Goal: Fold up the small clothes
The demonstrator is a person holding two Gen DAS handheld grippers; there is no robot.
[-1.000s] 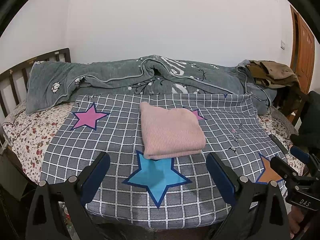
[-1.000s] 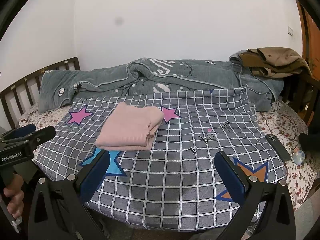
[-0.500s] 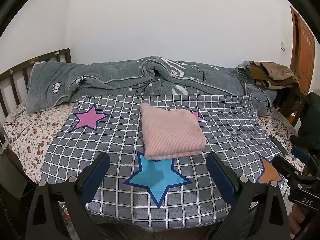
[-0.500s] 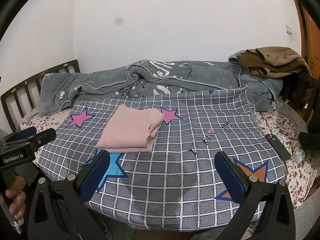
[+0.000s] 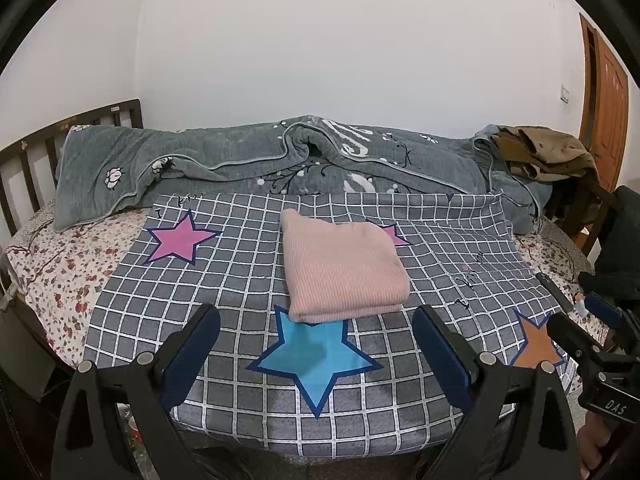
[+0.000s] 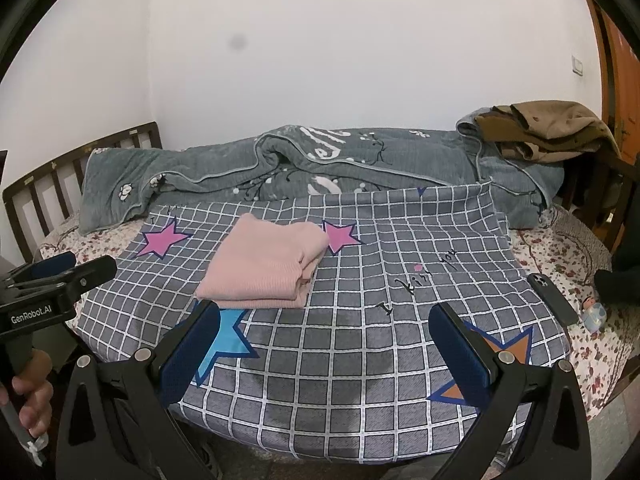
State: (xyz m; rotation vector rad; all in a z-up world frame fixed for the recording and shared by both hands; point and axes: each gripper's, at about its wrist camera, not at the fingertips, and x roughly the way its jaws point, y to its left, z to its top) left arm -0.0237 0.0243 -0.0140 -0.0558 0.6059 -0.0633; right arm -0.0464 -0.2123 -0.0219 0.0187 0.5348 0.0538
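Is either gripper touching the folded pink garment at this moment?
Apart. In the right wrist view, the left gripper hangs off the bed's side, clear of the pink garment. The right gripper stands open with grid sheet showing between it and the garment.

Soft matt cloth over the whole bed, hard plastic and wood at its edges.

The folded pink ribbed-knit garment (image 5: 344, 268) looks soft and matt, lying on a smooth grey checked cotton-like sheet (image 5: 240, 280) with flat printed stars. The grey-green plush blanket (image 5: 240, 160) behind looks fuzzy and thick. The dark wooden slatted headboard (image 5: 28, 156) has a dull sheen. The left gripper (image 5: 316, 332) and right gripper (image 6: 324, 324) are matt black plastic with blue rubbery pads (image 6: 460, 348) and small metal screws. The black phone (image 6: 552, 298) is glossy.
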